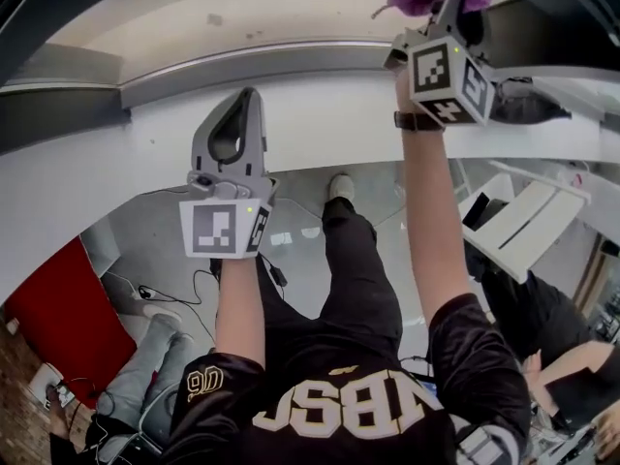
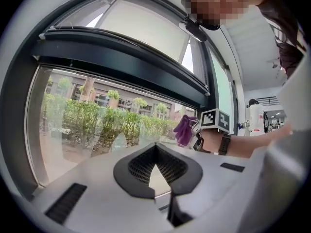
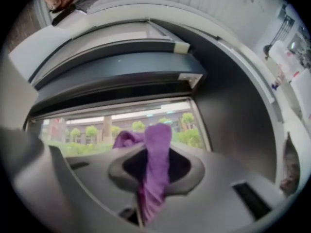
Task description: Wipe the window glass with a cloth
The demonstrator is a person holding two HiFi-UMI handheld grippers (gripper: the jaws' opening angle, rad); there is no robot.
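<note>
Right gripper clamped on the purple cloth; left gripper closed, empty.
The cloth stuck out past the jaw tips, close to the window glass; whether they touched could not be told. The left gripper hung apart.

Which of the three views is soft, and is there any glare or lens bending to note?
Right gripper view: soft all over, the purple cloth between its jaws smeared, corners dark. Left gripper view: sharp, faint reflections on the window glass, bright daylight beyond. Head view: strong fisheye bending, marker cubes crisp.
</note>
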